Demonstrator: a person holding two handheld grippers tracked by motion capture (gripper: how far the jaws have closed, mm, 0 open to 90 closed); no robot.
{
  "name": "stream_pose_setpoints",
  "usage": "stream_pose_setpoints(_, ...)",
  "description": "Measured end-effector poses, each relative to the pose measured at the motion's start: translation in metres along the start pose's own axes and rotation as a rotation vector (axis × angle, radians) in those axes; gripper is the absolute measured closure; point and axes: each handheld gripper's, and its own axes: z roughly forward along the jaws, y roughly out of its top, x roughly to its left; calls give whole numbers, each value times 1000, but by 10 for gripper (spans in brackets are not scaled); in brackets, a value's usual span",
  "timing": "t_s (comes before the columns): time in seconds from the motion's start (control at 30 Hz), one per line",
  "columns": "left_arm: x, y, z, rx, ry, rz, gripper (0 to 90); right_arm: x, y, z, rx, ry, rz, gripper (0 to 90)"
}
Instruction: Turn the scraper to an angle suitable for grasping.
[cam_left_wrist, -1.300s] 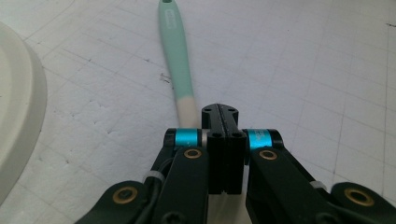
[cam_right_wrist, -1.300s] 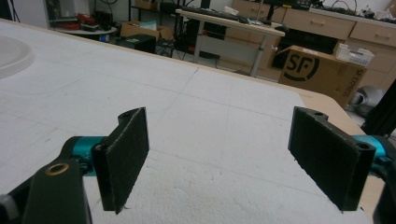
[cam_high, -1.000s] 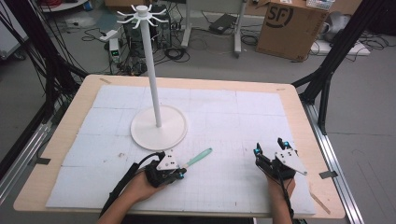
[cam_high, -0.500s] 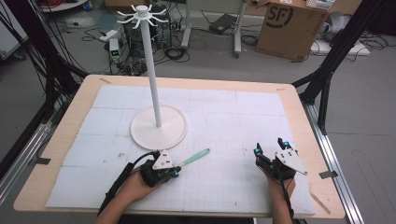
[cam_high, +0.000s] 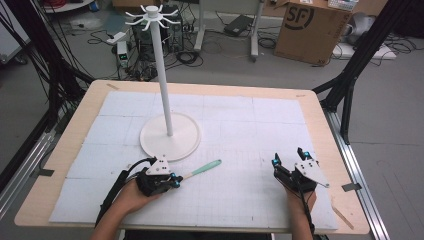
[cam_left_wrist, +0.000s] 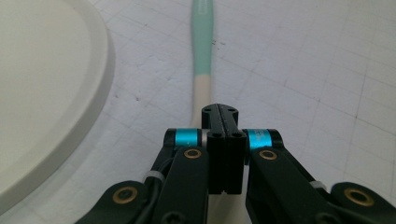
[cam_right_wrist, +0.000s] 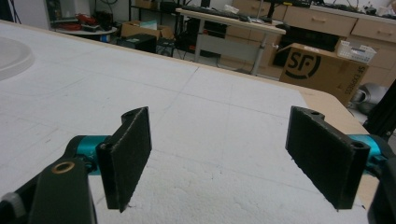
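High view: left gripper jaws clamp spatula; right gripper jaws apart

We see the stand on the mat, left of the middle. The spatula lies just before its base, reaching right from the left gripper. The right gripper sits well apart, near the table's right edge.
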Motion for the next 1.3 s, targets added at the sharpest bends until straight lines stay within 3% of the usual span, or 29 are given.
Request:
stream_pose_setpoints(0.1, 1, 2, -2, -37, -26, -16, 900, 0, 0, 0, 0, 0, 0, 215)
stream_pose_setpoints(0.5, 0, 6, 12, -85, 17, -28, 896, 1, 0, 0, 0, -2, -4, 215)
stream_pose_setpoints(0.6, 2, 6, 8, -145, 26, -38, 746, 1, 0, 0, -1, -1, -8, 215)
stream_pose_setpoints(0.63, 2, 5, 5, -175, 36, -37, 735, 1, 0, 0, 0, 0, -9, 215)
stream_pose_setpoints(0.7, 4, 4, -1, -241, 87, -53, 644, 1, 0, 0, -1, 0, -6, 215)
stream_pose_setpoints(0.77, 8, 1, -8, -309, 152, -100, 501, 1, 0, 0, 1, -1, -1, 214)
stream_pose_setpoints(0.8, 11, -1, -12, -339, 177, -121, 501, 1, 0, 0, 1, -1, -1, 214)
stream_pose_setpoints(0.93, 25, -12, -23, -390, 242, -238, 368, 1, 0, 0, 0, -2, -4, 214)
stream_pose_setpoints(1.0, 28, -17, -29, -423, 303, -243, 342, 1, 0, 0, 1, -1, -3, 215)
stream_pose_setpoints(1.2, 31, -33, -43, -498, 479, -207, 287, 1, 0, 0, 1, 0, -3, 214)
stream_pose_setpoints(1.3, 35, -42, -49, -516, 540, -231, 279, 1, 0, 0, 0, -1, -3, 212)
